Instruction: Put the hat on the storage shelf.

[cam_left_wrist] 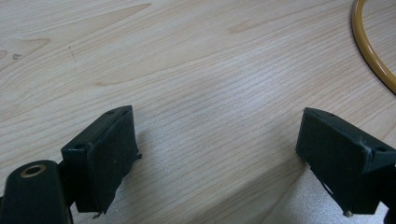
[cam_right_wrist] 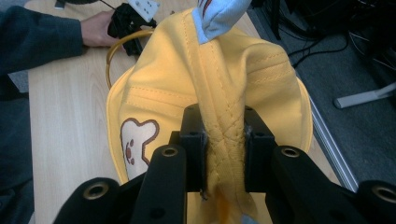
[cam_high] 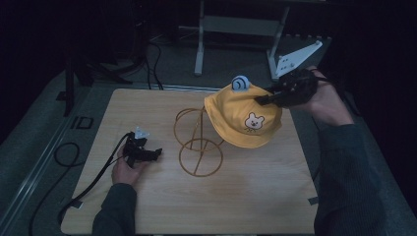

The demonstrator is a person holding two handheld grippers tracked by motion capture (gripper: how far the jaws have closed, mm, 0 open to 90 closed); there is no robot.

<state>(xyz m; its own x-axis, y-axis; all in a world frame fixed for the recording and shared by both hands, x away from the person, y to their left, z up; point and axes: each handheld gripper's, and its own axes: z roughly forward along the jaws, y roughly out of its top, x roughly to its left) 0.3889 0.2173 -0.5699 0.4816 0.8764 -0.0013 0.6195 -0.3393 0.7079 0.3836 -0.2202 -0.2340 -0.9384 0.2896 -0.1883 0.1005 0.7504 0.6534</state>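
Hat-holding splits between the hands. Near, at seven o'clock, the left tongs [cam_high: 156,153] rest on the counter [cam_high: 255,196], jaws apart and empty, beside the wire stand [cam_high: 199,142]. Farther, at one o'clock, the right tongs [cam_right_wrist: 224,140] clamp a fold of the yellow hat [cam_high: 243,115], apparently lifting it by the stand. No readable writing; just an embroidered bear face [cam_high: 253,122].

A lab: dark room, cables [cam_high: 64,162], metal stand legs [cam_high: 199,49].

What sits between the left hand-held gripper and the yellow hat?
The gold wire stand sits between the left hand-held gripper and the yellow hat, seen in the high view.
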